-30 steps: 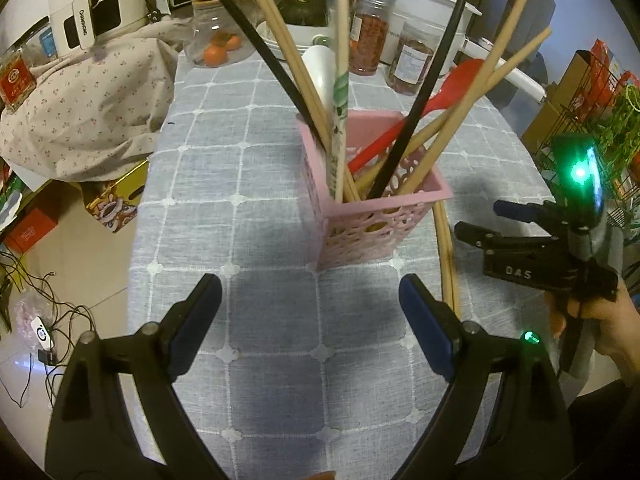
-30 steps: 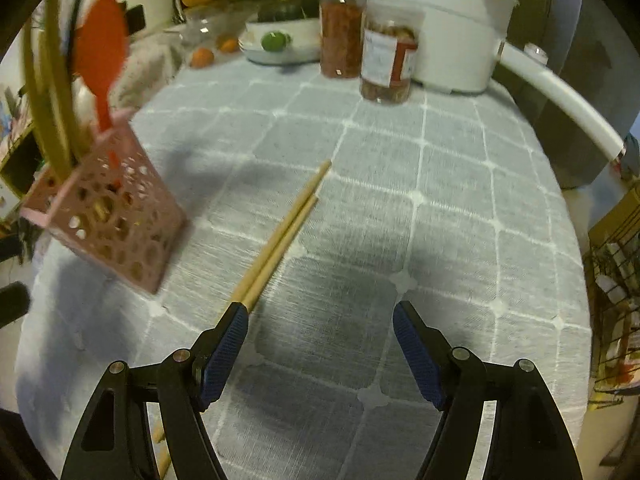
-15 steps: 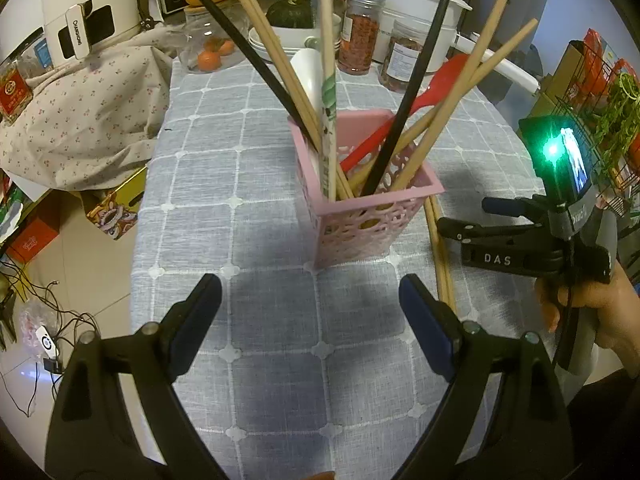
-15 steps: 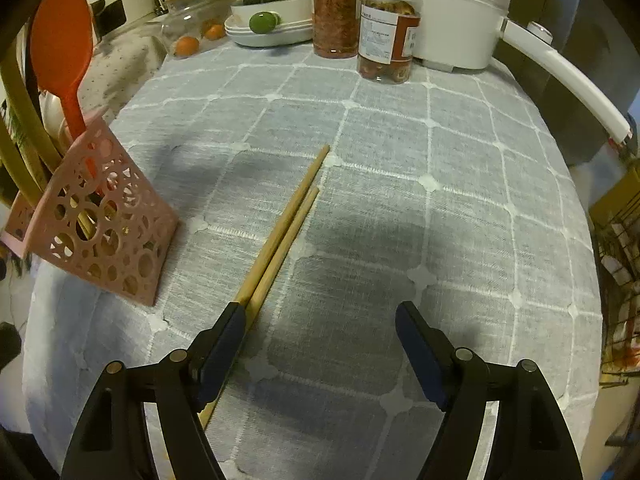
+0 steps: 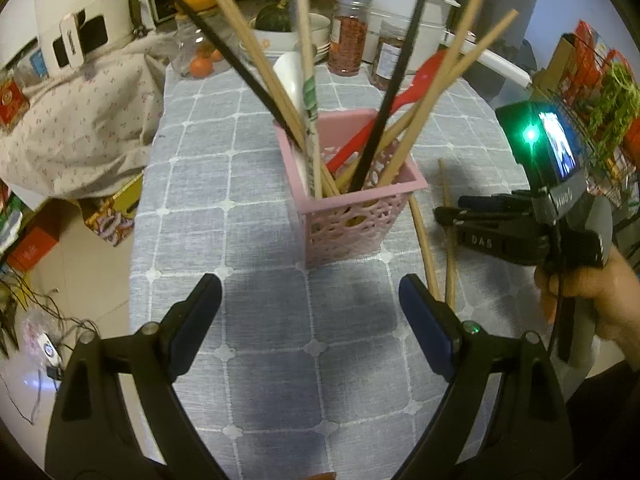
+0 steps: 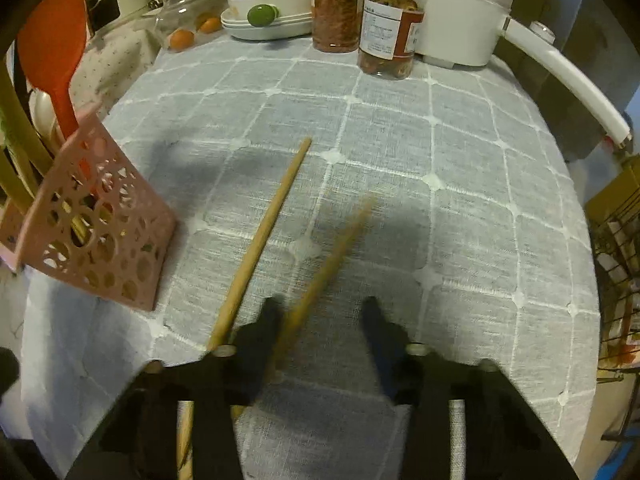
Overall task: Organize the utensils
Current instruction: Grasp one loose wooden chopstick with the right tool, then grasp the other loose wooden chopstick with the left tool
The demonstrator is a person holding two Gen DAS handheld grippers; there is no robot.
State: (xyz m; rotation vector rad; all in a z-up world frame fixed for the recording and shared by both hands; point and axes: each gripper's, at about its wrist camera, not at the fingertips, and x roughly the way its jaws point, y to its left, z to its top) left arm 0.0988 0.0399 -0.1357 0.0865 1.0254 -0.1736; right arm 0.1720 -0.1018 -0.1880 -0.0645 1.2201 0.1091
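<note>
One chopstick lies between the half-closed fingers of the right gripper, not yet pinched; the other chopstick lies just left. Only one should be clamped. The left gripper is held wide, the basket ahead.

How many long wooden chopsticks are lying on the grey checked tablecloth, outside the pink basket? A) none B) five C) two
C: the right wrist view shows two wooden chopsticks on the grey checked tablecloth, one long wooden chopstick nearer the pink plastic basket, and a second wooden chopstick between the fingers of the right gripper.
</note>
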